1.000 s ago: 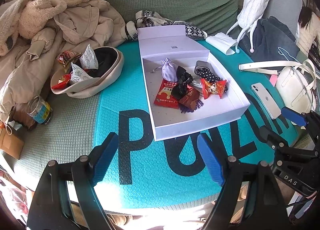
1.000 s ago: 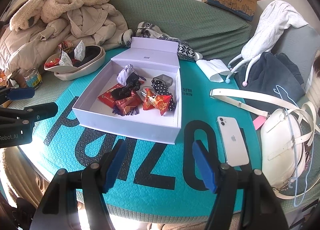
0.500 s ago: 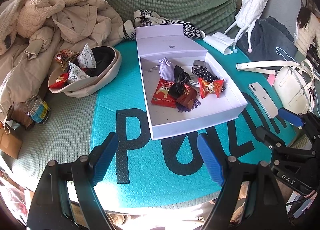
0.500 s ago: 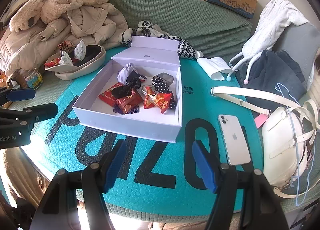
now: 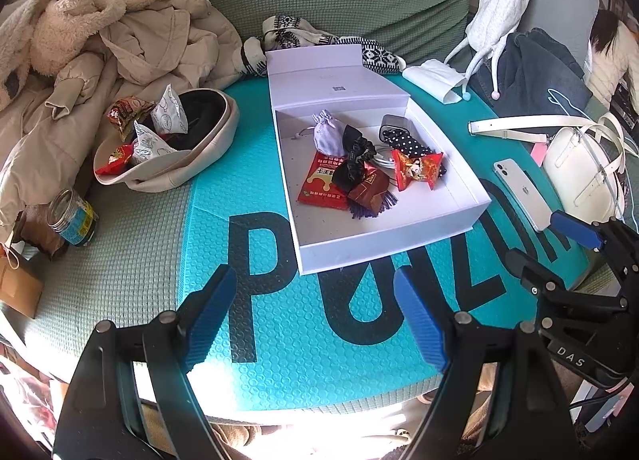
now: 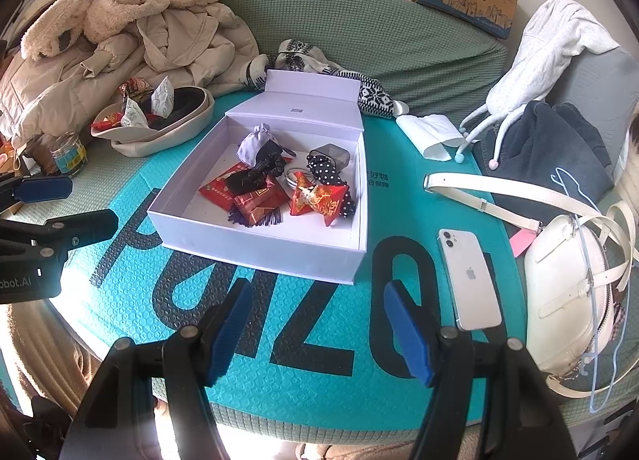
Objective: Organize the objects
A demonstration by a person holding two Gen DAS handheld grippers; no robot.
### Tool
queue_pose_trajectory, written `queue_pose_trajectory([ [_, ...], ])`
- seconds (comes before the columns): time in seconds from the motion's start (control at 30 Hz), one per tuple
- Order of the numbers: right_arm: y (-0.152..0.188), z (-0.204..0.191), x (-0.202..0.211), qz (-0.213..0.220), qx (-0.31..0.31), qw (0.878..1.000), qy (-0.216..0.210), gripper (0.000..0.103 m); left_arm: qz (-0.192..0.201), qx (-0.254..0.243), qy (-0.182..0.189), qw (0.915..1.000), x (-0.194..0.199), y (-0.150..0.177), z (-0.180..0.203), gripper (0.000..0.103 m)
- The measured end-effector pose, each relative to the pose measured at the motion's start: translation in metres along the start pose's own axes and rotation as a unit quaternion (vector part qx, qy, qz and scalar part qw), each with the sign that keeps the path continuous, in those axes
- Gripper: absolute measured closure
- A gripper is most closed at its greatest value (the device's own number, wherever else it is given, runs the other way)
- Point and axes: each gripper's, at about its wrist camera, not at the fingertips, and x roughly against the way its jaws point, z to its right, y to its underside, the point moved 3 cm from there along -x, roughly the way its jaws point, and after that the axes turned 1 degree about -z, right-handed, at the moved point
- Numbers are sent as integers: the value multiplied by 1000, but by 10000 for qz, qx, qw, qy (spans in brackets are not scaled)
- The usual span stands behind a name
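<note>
Open white box (image 5: 383,236) resting mid-mat on the teal mat (image 5: 287,340), lid tipped back, holding a lilac pouch (image 5: 328,132), red snack packets (image 6: 319,200), a black scrunchie (image 5: 351,164) and a polka-dot cloth (image 6: 327,176). Just right of the box, a white phone (image 6: 471,280) lying face down; beyond it, a white handbag (image 6: 567,292). Off to the left, a beige cap (image 5: 183,164) filled with wrappers. Left claw (image 5: 315,316) and right claw (image 6: 319,324) both spread wide above the mat's near edge, gripping nothing.

white box (image 5: 383,236) | lid open, on teal mat | holds snack packets (image 6: 319,198), lilac pouch (image 5: 329,132), scrunchie
</note>
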Motion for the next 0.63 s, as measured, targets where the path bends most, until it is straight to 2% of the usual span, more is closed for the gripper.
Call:
queue_pose_trajectory([
  [0.63,3,-1,-2,-25,-10,10000,0,34,-88,-1,59,9999,-1,5,2,23],
])
